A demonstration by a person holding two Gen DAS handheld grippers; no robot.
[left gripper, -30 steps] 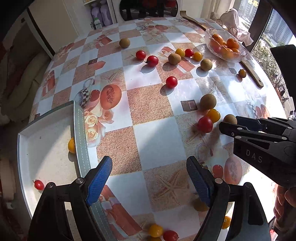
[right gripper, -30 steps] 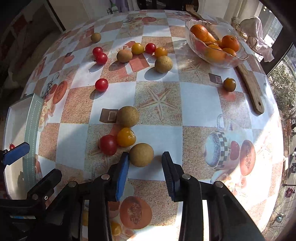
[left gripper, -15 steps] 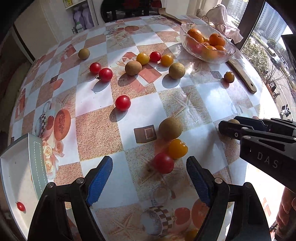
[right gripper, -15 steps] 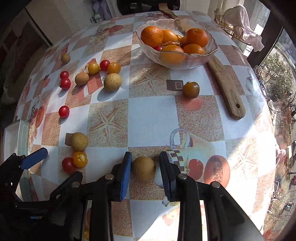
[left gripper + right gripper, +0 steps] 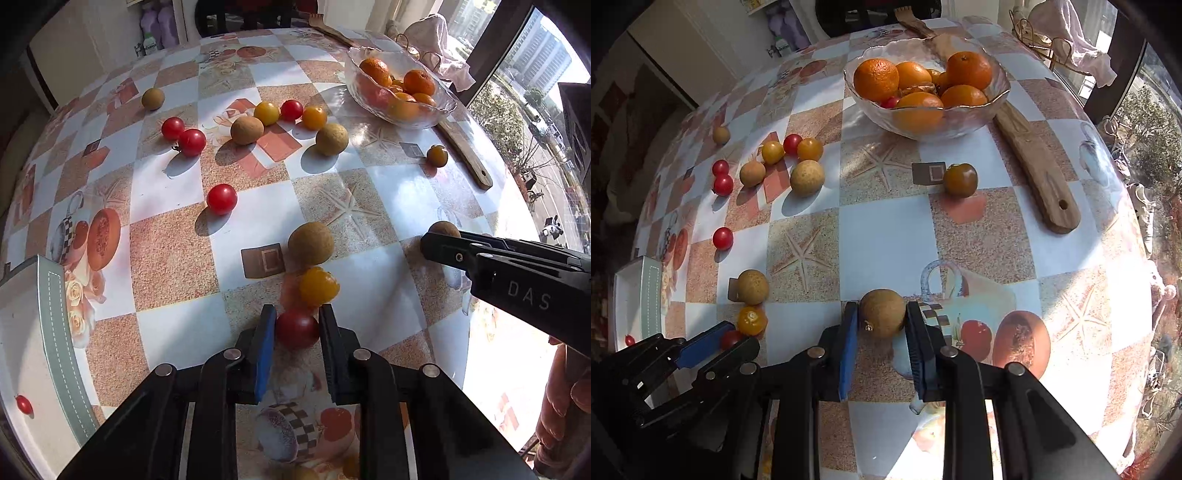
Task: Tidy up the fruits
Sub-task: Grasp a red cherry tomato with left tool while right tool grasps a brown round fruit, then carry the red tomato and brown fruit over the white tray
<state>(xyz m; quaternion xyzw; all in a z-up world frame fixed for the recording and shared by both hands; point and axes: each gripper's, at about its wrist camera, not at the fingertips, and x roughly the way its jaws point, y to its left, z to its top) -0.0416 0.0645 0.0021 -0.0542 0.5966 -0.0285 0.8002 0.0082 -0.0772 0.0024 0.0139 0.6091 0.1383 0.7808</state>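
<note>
The left gripper (image 5: 297,330) is clenching a smooth, glossy red tomato (image 5: 297,328) on the glossy checked tablecloth (image 5: 177,258), a yellow tomato (image 5: 318,286) crowding its tips. The right gripper (image 5: 881,315) is closing on a matte, rough brown round fruit (image 5: 882,312) (no long axis), stem nub facing left.

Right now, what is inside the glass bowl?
The bowl holds several oranges, heaped above its rim, and one small red tomato between them near the front. What lies under the heap is covered, so an exact count is not possible.
</note>
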